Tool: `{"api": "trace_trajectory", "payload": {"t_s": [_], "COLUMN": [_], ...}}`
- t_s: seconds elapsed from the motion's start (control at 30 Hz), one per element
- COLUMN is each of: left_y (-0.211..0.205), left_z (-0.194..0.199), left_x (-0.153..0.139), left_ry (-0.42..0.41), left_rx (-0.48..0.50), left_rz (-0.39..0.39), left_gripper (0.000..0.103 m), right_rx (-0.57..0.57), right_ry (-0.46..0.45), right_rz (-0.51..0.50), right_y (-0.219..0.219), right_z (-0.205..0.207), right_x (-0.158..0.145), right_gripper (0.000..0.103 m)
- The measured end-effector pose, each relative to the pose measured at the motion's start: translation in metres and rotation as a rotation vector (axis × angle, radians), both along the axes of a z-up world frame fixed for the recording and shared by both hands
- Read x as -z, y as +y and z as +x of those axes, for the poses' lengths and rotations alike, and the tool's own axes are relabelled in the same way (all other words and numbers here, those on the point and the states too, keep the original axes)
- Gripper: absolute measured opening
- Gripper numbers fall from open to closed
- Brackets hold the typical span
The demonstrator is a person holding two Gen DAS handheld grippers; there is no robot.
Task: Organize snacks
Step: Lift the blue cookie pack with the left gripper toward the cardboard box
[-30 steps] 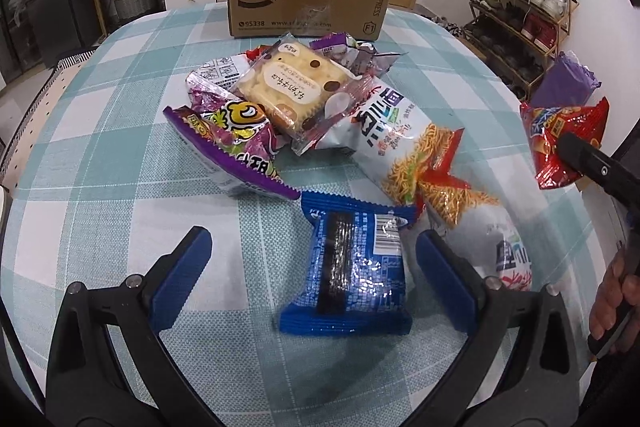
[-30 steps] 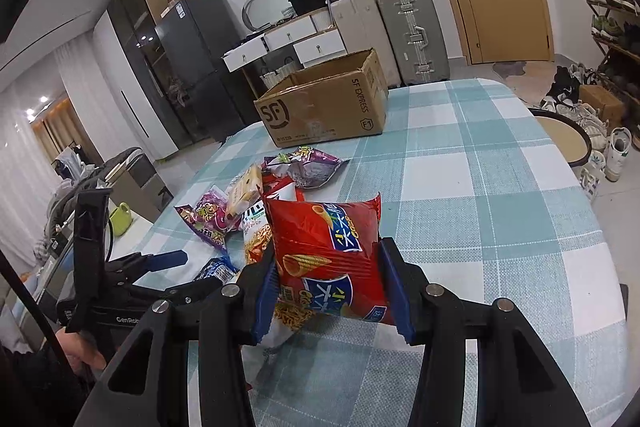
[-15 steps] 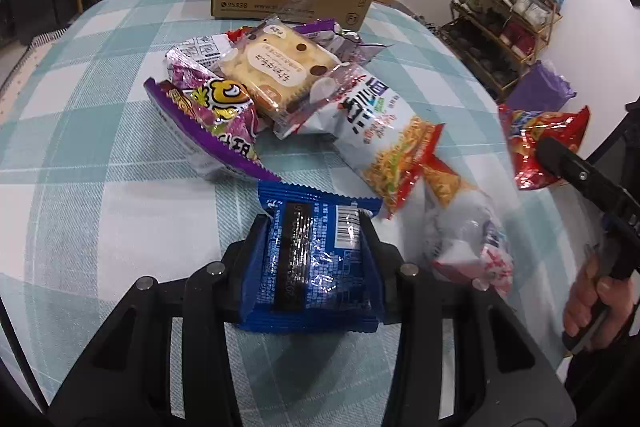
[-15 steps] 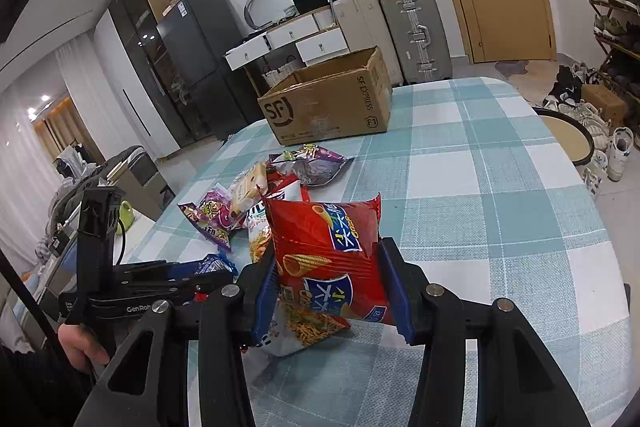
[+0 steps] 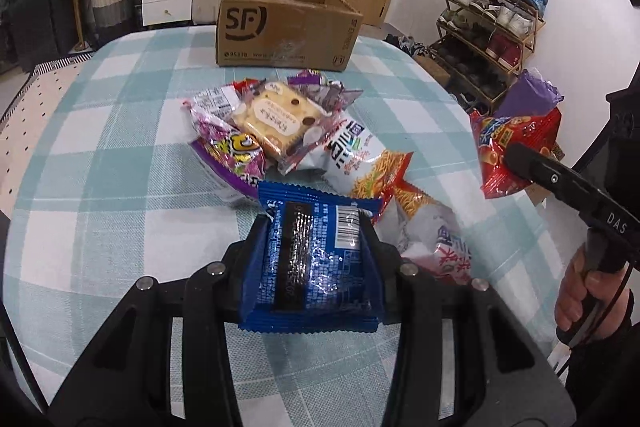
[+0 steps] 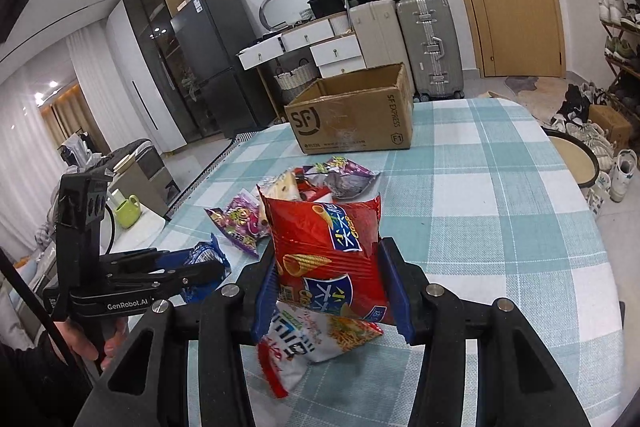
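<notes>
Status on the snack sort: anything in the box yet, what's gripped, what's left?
Done: nothing visibly packed; the cardboard box shows no snack inside, though its floor is hidden.
In hand: left tongs are shut on the blue packet; right tongs are shut on the red chip bag.
Left: the pile on the table, including the purple bag, biscuit pack and two white noodle-snack bags.

In the lower middle of the left wrist view, the blue packet (image 5: 312,259) hides its own sides behind the clamping pads. At lower middle of the right wrist view, the red bag (image 6: 328,259) covers much of the white noodle bag (image 6: 320,343). The inside of the cardboard box (image 6: 352,119) cannot be seen. Print on every wrapper is too small to read.
</notes>
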State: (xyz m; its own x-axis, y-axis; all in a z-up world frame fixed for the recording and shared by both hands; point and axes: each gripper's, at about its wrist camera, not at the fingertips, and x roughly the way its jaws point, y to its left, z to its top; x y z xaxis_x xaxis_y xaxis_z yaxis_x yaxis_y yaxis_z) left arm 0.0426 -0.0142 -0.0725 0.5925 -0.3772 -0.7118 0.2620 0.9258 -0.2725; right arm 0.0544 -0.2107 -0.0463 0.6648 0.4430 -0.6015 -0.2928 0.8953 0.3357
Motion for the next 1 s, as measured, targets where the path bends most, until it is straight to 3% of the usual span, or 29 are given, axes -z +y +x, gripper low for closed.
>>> {"api": "trace_trajectory", "payload": {"t_s": [0.3, 0.53, 1.0], "left_y": [0.019, 0.016, -0.017], "left_z": [0.006, 0.020, 0.077], "left_x": [-0.052, -0.117, -0.223], "left_ry": [-0.047, -0.163, -0.273], "left_rx": [-0.004, 0.011, 0.021], "left_rz": [-0.010, 0.004, 0.105], "left_gripper": [0.040, 0.040, 0.040], "right_rx": [-0.074, -0.124, -0.146], "right_ry": [-0.011, -0.058, -0.123], "right_rz": [0.055, 0.092, 0.114], "right_y": [0.007, 0.012, 0.024], "right_z": [0.003, 0.019, 0.083], "right_x": [-0.042, -0.090, -0.155], "right_gripper": [0.048, 0.048, 0.048]}}
